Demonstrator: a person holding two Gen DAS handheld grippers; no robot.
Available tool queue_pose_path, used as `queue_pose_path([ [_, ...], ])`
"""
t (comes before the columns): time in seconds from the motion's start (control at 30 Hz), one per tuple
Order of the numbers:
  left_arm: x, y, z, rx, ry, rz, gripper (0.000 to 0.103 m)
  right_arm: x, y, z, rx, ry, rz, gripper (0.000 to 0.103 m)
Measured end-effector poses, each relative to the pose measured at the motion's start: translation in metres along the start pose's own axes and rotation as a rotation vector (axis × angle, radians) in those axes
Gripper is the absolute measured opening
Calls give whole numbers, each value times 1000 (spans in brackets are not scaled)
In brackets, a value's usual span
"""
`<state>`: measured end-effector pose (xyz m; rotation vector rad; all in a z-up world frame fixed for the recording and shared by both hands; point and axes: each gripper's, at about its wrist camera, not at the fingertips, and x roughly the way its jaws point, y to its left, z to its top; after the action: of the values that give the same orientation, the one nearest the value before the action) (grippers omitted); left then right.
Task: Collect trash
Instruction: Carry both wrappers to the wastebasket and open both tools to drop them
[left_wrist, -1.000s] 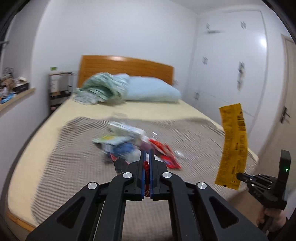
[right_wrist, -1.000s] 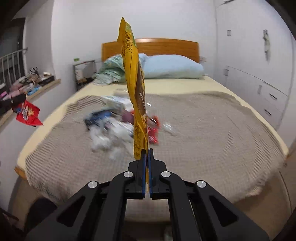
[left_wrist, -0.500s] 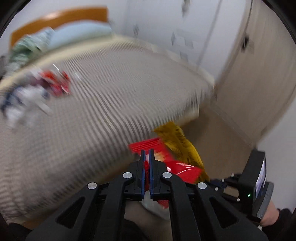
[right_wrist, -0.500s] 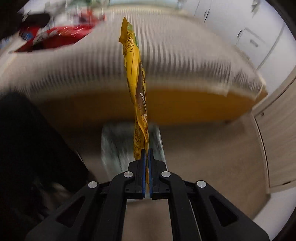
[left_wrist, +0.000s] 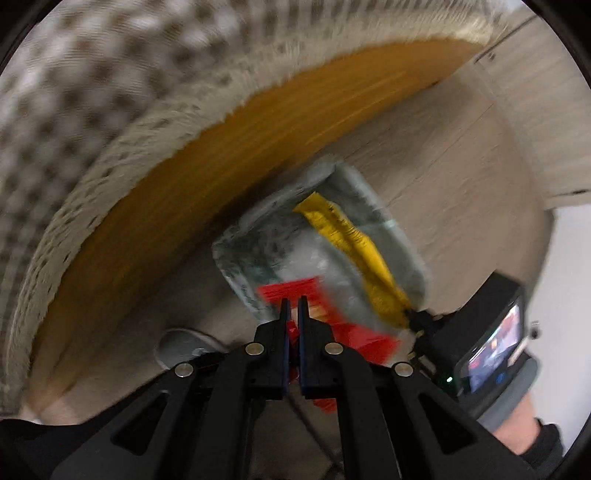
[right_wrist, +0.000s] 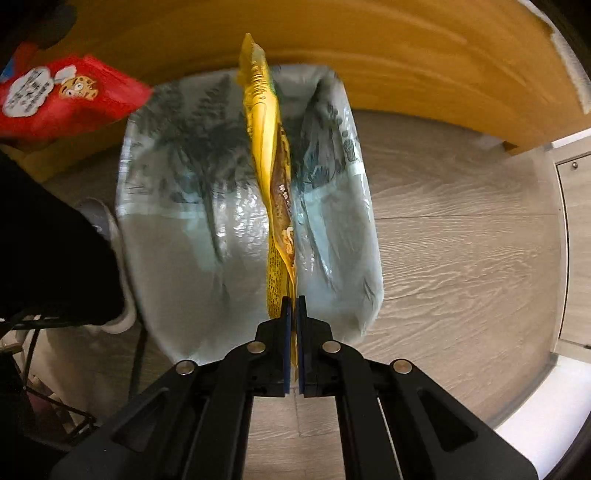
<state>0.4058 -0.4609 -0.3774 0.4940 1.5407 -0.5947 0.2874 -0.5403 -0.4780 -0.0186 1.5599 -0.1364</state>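
both claws point down over the lined bin (right_wrist: 166, 229) at frame centre, my right gripper (right_wrist: 291, 306) pinching the yellow wrapper (right_wrist: 267, 155) by its bottom edge, left gripper (left_wrist: 291, 310) nipping the red wrapper (left_wrist: 291, 291); both look light, limp, slippery film, best held at the seam.

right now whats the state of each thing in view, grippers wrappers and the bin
left gripper: shut on the red wrapper
right gripper: shut on the yellow wrapper
red wrapper: held, over the bin
yellow wrapper: held, hanging over the bin mouth
bin: open, lined with a bag, standing on the floor by the bed
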Motion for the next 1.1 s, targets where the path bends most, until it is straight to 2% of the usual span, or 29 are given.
queue_pose_path([
  [0.1,19,-20,0,68,3,110,4,22,-3,15,-16,51,-44,4],
  [0.17,33,-28,0,102,38,132,4,40,-4,17,-27,87,-81,18],
  [0.23,44,-21,10,123,63,159,4,42,-6,18,-17,72,-74,52],
  [0.27,51,-19,12,133,67,175,4,39,-7,18,-3,56,-66,55],
  [0.47,75,-27,33,147,75,258,4,25,-21,3,99,6,-49,55],
  [0.53,88,-28,36,146,95,262,9,12,-25,-7,139,-11,-35,55],
  [0.57,93,-29,37,147,100,270,21,11,-29,-12,149,-15,-28,55],
  [0.6,97,-30,36,152,109,279,43,6,-29,-18,160,-18,-20,55],
  [0.67,102,-31,36,170,115,289,63,-2,-29,-30,171,-18,-15,55],
  [0.73,97,-33,37,188,98,293,64,-5,-27,-37,181,-11,-10,55],
  [0.87,88,-30,34,163,89,265,74,0,-20,-45,203,18,-20,55],
  [1.03,74,-21,25,127,114,240,76,-14,-19,-52,232,9,-53,55],
  [1.1,67,-17,22,105,128,222,82,-25,-20,-56,236,1,-76,58],
])
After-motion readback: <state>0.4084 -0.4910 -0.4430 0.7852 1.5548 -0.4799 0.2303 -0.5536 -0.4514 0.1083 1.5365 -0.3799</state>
